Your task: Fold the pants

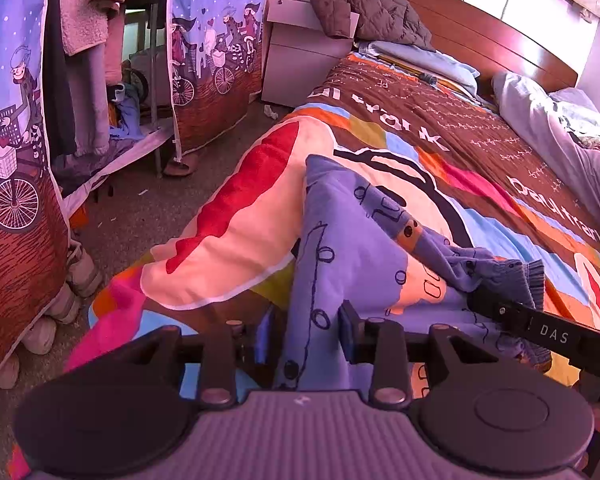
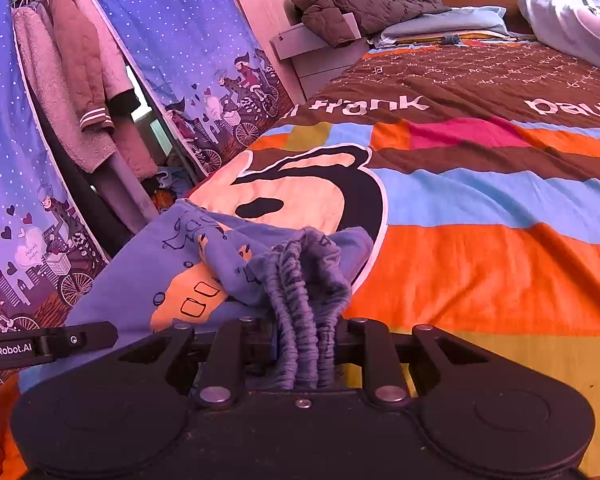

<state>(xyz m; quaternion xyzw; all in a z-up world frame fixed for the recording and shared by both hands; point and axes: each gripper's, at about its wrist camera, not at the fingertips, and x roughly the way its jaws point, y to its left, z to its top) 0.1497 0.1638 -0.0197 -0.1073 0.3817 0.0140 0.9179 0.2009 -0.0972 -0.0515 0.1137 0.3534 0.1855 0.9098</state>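
Small blue pants (image 1: 348,240) with a drawn pattern and orange patches lie over the near edge of the bed. My left gripper (image 1: 306,338) is shut on a fold of the pants leg cloth, blue pads (image 1: 346,332) on each side. My right gripper (image 2: 306,344) is shut on the bunched ribbed waistband (image 2: 304,300) of the pants (image 2: 140,292). The right gripper also shows in the left wrist view (image 1: 496,306) at the waistband, and the left gripper's side shows at the left of the right wrist view (image 2: 48,342).
The bed has a colourful quilt (image 2: 480,208) with a wooden headboard (image 1: 500,36), pillows and a brown jacket (image 1: 364,4) at the far end. A fabric wardrobe (image 1: 16,128) with hanging clothes stands left. Shoes (image 1: 76,280) sit on the floor beside it.
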